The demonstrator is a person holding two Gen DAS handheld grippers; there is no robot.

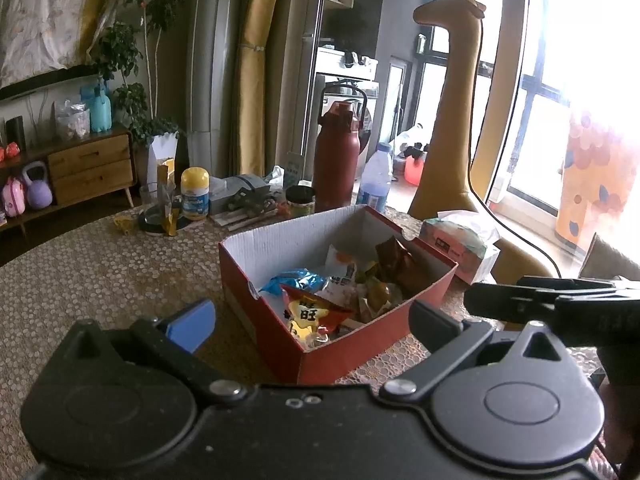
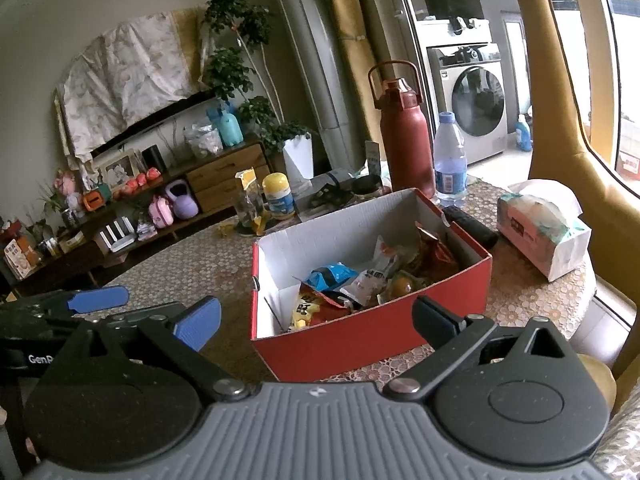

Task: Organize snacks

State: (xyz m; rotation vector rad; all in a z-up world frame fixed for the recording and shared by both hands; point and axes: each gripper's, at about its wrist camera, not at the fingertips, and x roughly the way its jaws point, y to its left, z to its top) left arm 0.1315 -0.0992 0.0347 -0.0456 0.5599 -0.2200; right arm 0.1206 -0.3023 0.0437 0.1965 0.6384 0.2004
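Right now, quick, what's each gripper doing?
Left gripper: open, holding nothing, near the red box.
Right gripper: open, holding nothing.

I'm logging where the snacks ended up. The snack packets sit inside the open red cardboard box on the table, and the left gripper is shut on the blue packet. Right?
Not quite. The snack packets do sit inside the open red cardboard box on the table, but the left gripper is open and empty; the blue packet lies in the box. The left wrist view shows this.
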